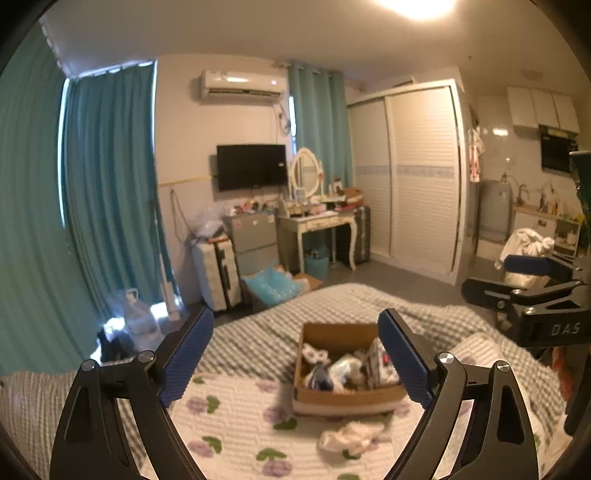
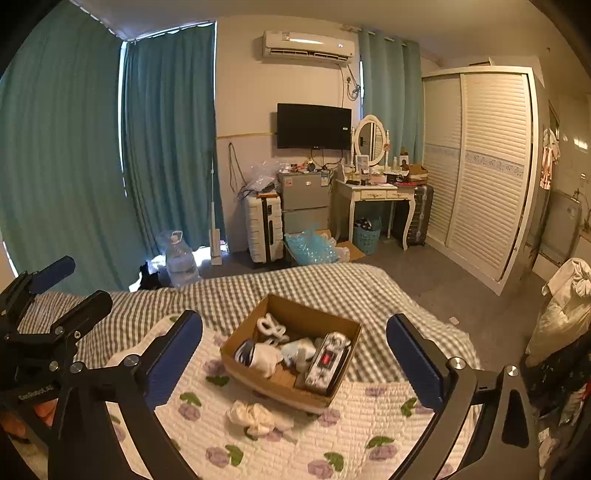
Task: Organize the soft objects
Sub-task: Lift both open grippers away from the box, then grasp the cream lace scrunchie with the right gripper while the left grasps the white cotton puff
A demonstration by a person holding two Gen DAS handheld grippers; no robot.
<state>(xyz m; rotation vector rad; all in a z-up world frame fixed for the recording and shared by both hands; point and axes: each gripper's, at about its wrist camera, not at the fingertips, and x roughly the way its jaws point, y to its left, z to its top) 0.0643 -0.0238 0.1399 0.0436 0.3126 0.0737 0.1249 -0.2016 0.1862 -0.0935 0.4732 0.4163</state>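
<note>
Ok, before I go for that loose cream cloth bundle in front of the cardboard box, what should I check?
1. Left gripper open, empty: ok.
2. Right gripper open, empty: ok.
3. Crumpled cream cloth bundle lies on the floral quilt, outside the box, unobstructed: ok.
4. Open brown cardboard box sits flat on the bed: ok.
5. Spare room in box: already fairly full, cannot tell.
6. Grippers apart from each other: ok.

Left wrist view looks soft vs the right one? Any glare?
Left wrist: cardboard box and cream cloth blurred, ceiling light blown out, warm cast. Right wrist: box and cloth sharp, no glare; strong fisheye bending in both.
</note>
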